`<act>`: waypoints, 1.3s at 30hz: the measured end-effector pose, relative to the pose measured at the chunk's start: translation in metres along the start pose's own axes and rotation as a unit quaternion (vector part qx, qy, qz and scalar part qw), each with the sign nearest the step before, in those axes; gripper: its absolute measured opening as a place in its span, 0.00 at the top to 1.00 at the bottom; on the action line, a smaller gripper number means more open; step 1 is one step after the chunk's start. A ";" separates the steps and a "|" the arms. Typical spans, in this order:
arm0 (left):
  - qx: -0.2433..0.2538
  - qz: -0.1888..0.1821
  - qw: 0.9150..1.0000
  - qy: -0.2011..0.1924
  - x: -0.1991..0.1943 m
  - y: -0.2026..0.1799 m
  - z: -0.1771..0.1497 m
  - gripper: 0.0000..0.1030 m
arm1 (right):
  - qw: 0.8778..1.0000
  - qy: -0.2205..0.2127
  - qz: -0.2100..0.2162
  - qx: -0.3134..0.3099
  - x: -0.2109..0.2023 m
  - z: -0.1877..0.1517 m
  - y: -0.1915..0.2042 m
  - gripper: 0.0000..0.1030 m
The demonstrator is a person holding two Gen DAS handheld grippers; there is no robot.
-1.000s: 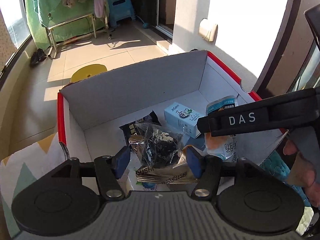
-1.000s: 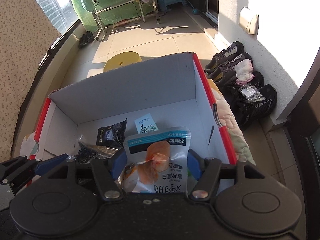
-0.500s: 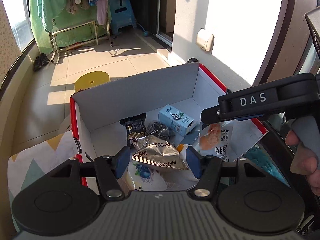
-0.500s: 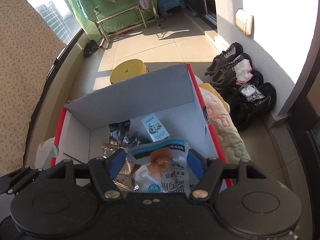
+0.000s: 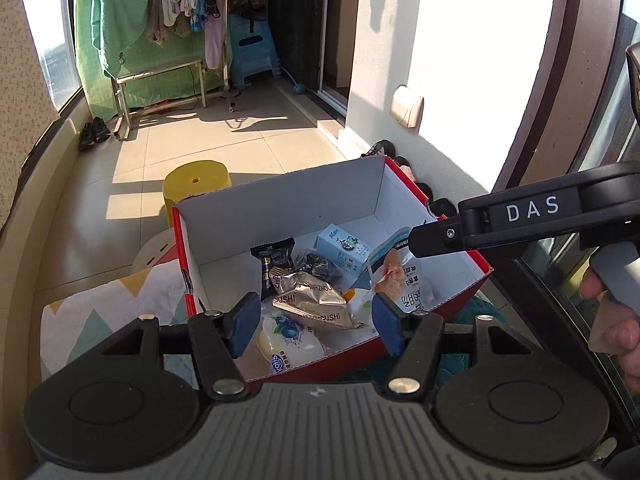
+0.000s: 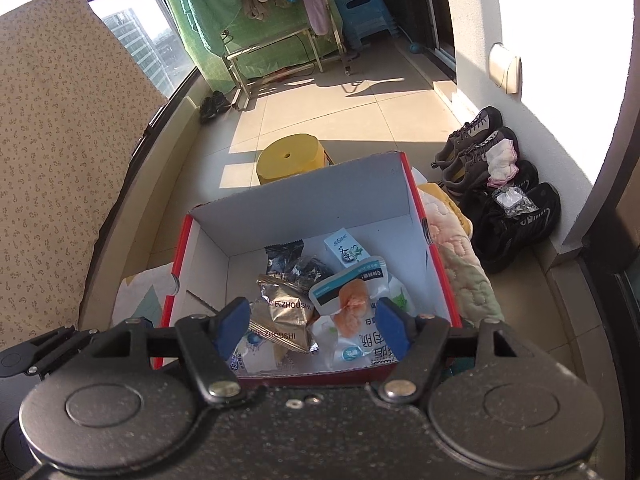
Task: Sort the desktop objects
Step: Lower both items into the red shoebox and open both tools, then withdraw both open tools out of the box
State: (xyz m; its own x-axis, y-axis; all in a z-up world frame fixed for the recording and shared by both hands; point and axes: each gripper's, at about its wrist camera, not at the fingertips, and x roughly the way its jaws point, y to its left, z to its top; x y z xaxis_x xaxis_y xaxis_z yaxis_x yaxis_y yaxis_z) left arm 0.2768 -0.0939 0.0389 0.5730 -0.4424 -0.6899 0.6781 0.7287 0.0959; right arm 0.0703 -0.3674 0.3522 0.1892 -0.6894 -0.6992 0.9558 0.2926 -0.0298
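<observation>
A red-edged cardboard box stands open below both grippers. Inside lie a gold snack bag, a white packet with an orange picture, a black packet, a small light-blue carton and a blueberry pouch. My left gripper hangs open above the box's near edge, nothing between its blue pads. My right gripper is likewise open and empty above the near edge. A hand holds the right gripper's handle.
A yellow stool stands behind the box. Several shoes line the wall at the right, beside a quilted blanket. A patterned cushion lies left of the box. A clothes rack stands far back.
Both grippers have risen and drawn back from the box, which now looks smaller. The gold bag and the white packet, earlier between the fingers, lie in the box.
</observation>
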 end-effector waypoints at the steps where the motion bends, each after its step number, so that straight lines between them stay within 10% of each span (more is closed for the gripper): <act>1: 0.000 0.000 1.000 -0.002 -0.005 0.000 -0.001 0.41 | 1.000 0.000 0.002 -0.003 -0.004 -0.003 0.002 0.33; 22: -0.027 0.006 1.000 -0.014 -0.082 0.026 -0.058 0.41 | 0.995 0.014 0.046 -0.090 -0.044 -0.078 0.047 0.33; 39: -0.052 0.032 0.998 0.035 -0.050 0.068 -0.105 0.41 | 0.979 0.045 0.070 -0.184 -0.008 -0.122 0.078 0.33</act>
State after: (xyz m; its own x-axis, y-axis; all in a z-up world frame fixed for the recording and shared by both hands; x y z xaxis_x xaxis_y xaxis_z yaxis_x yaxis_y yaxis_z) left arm 0.2458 0.0332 0.0045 0.5774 -0.3591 -0.7332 0.5881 0.8059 0.0685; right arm 0.1163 -0.2580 0.2682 0.2758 -0.5685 -0.7751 0.7728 0.6107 -0.1729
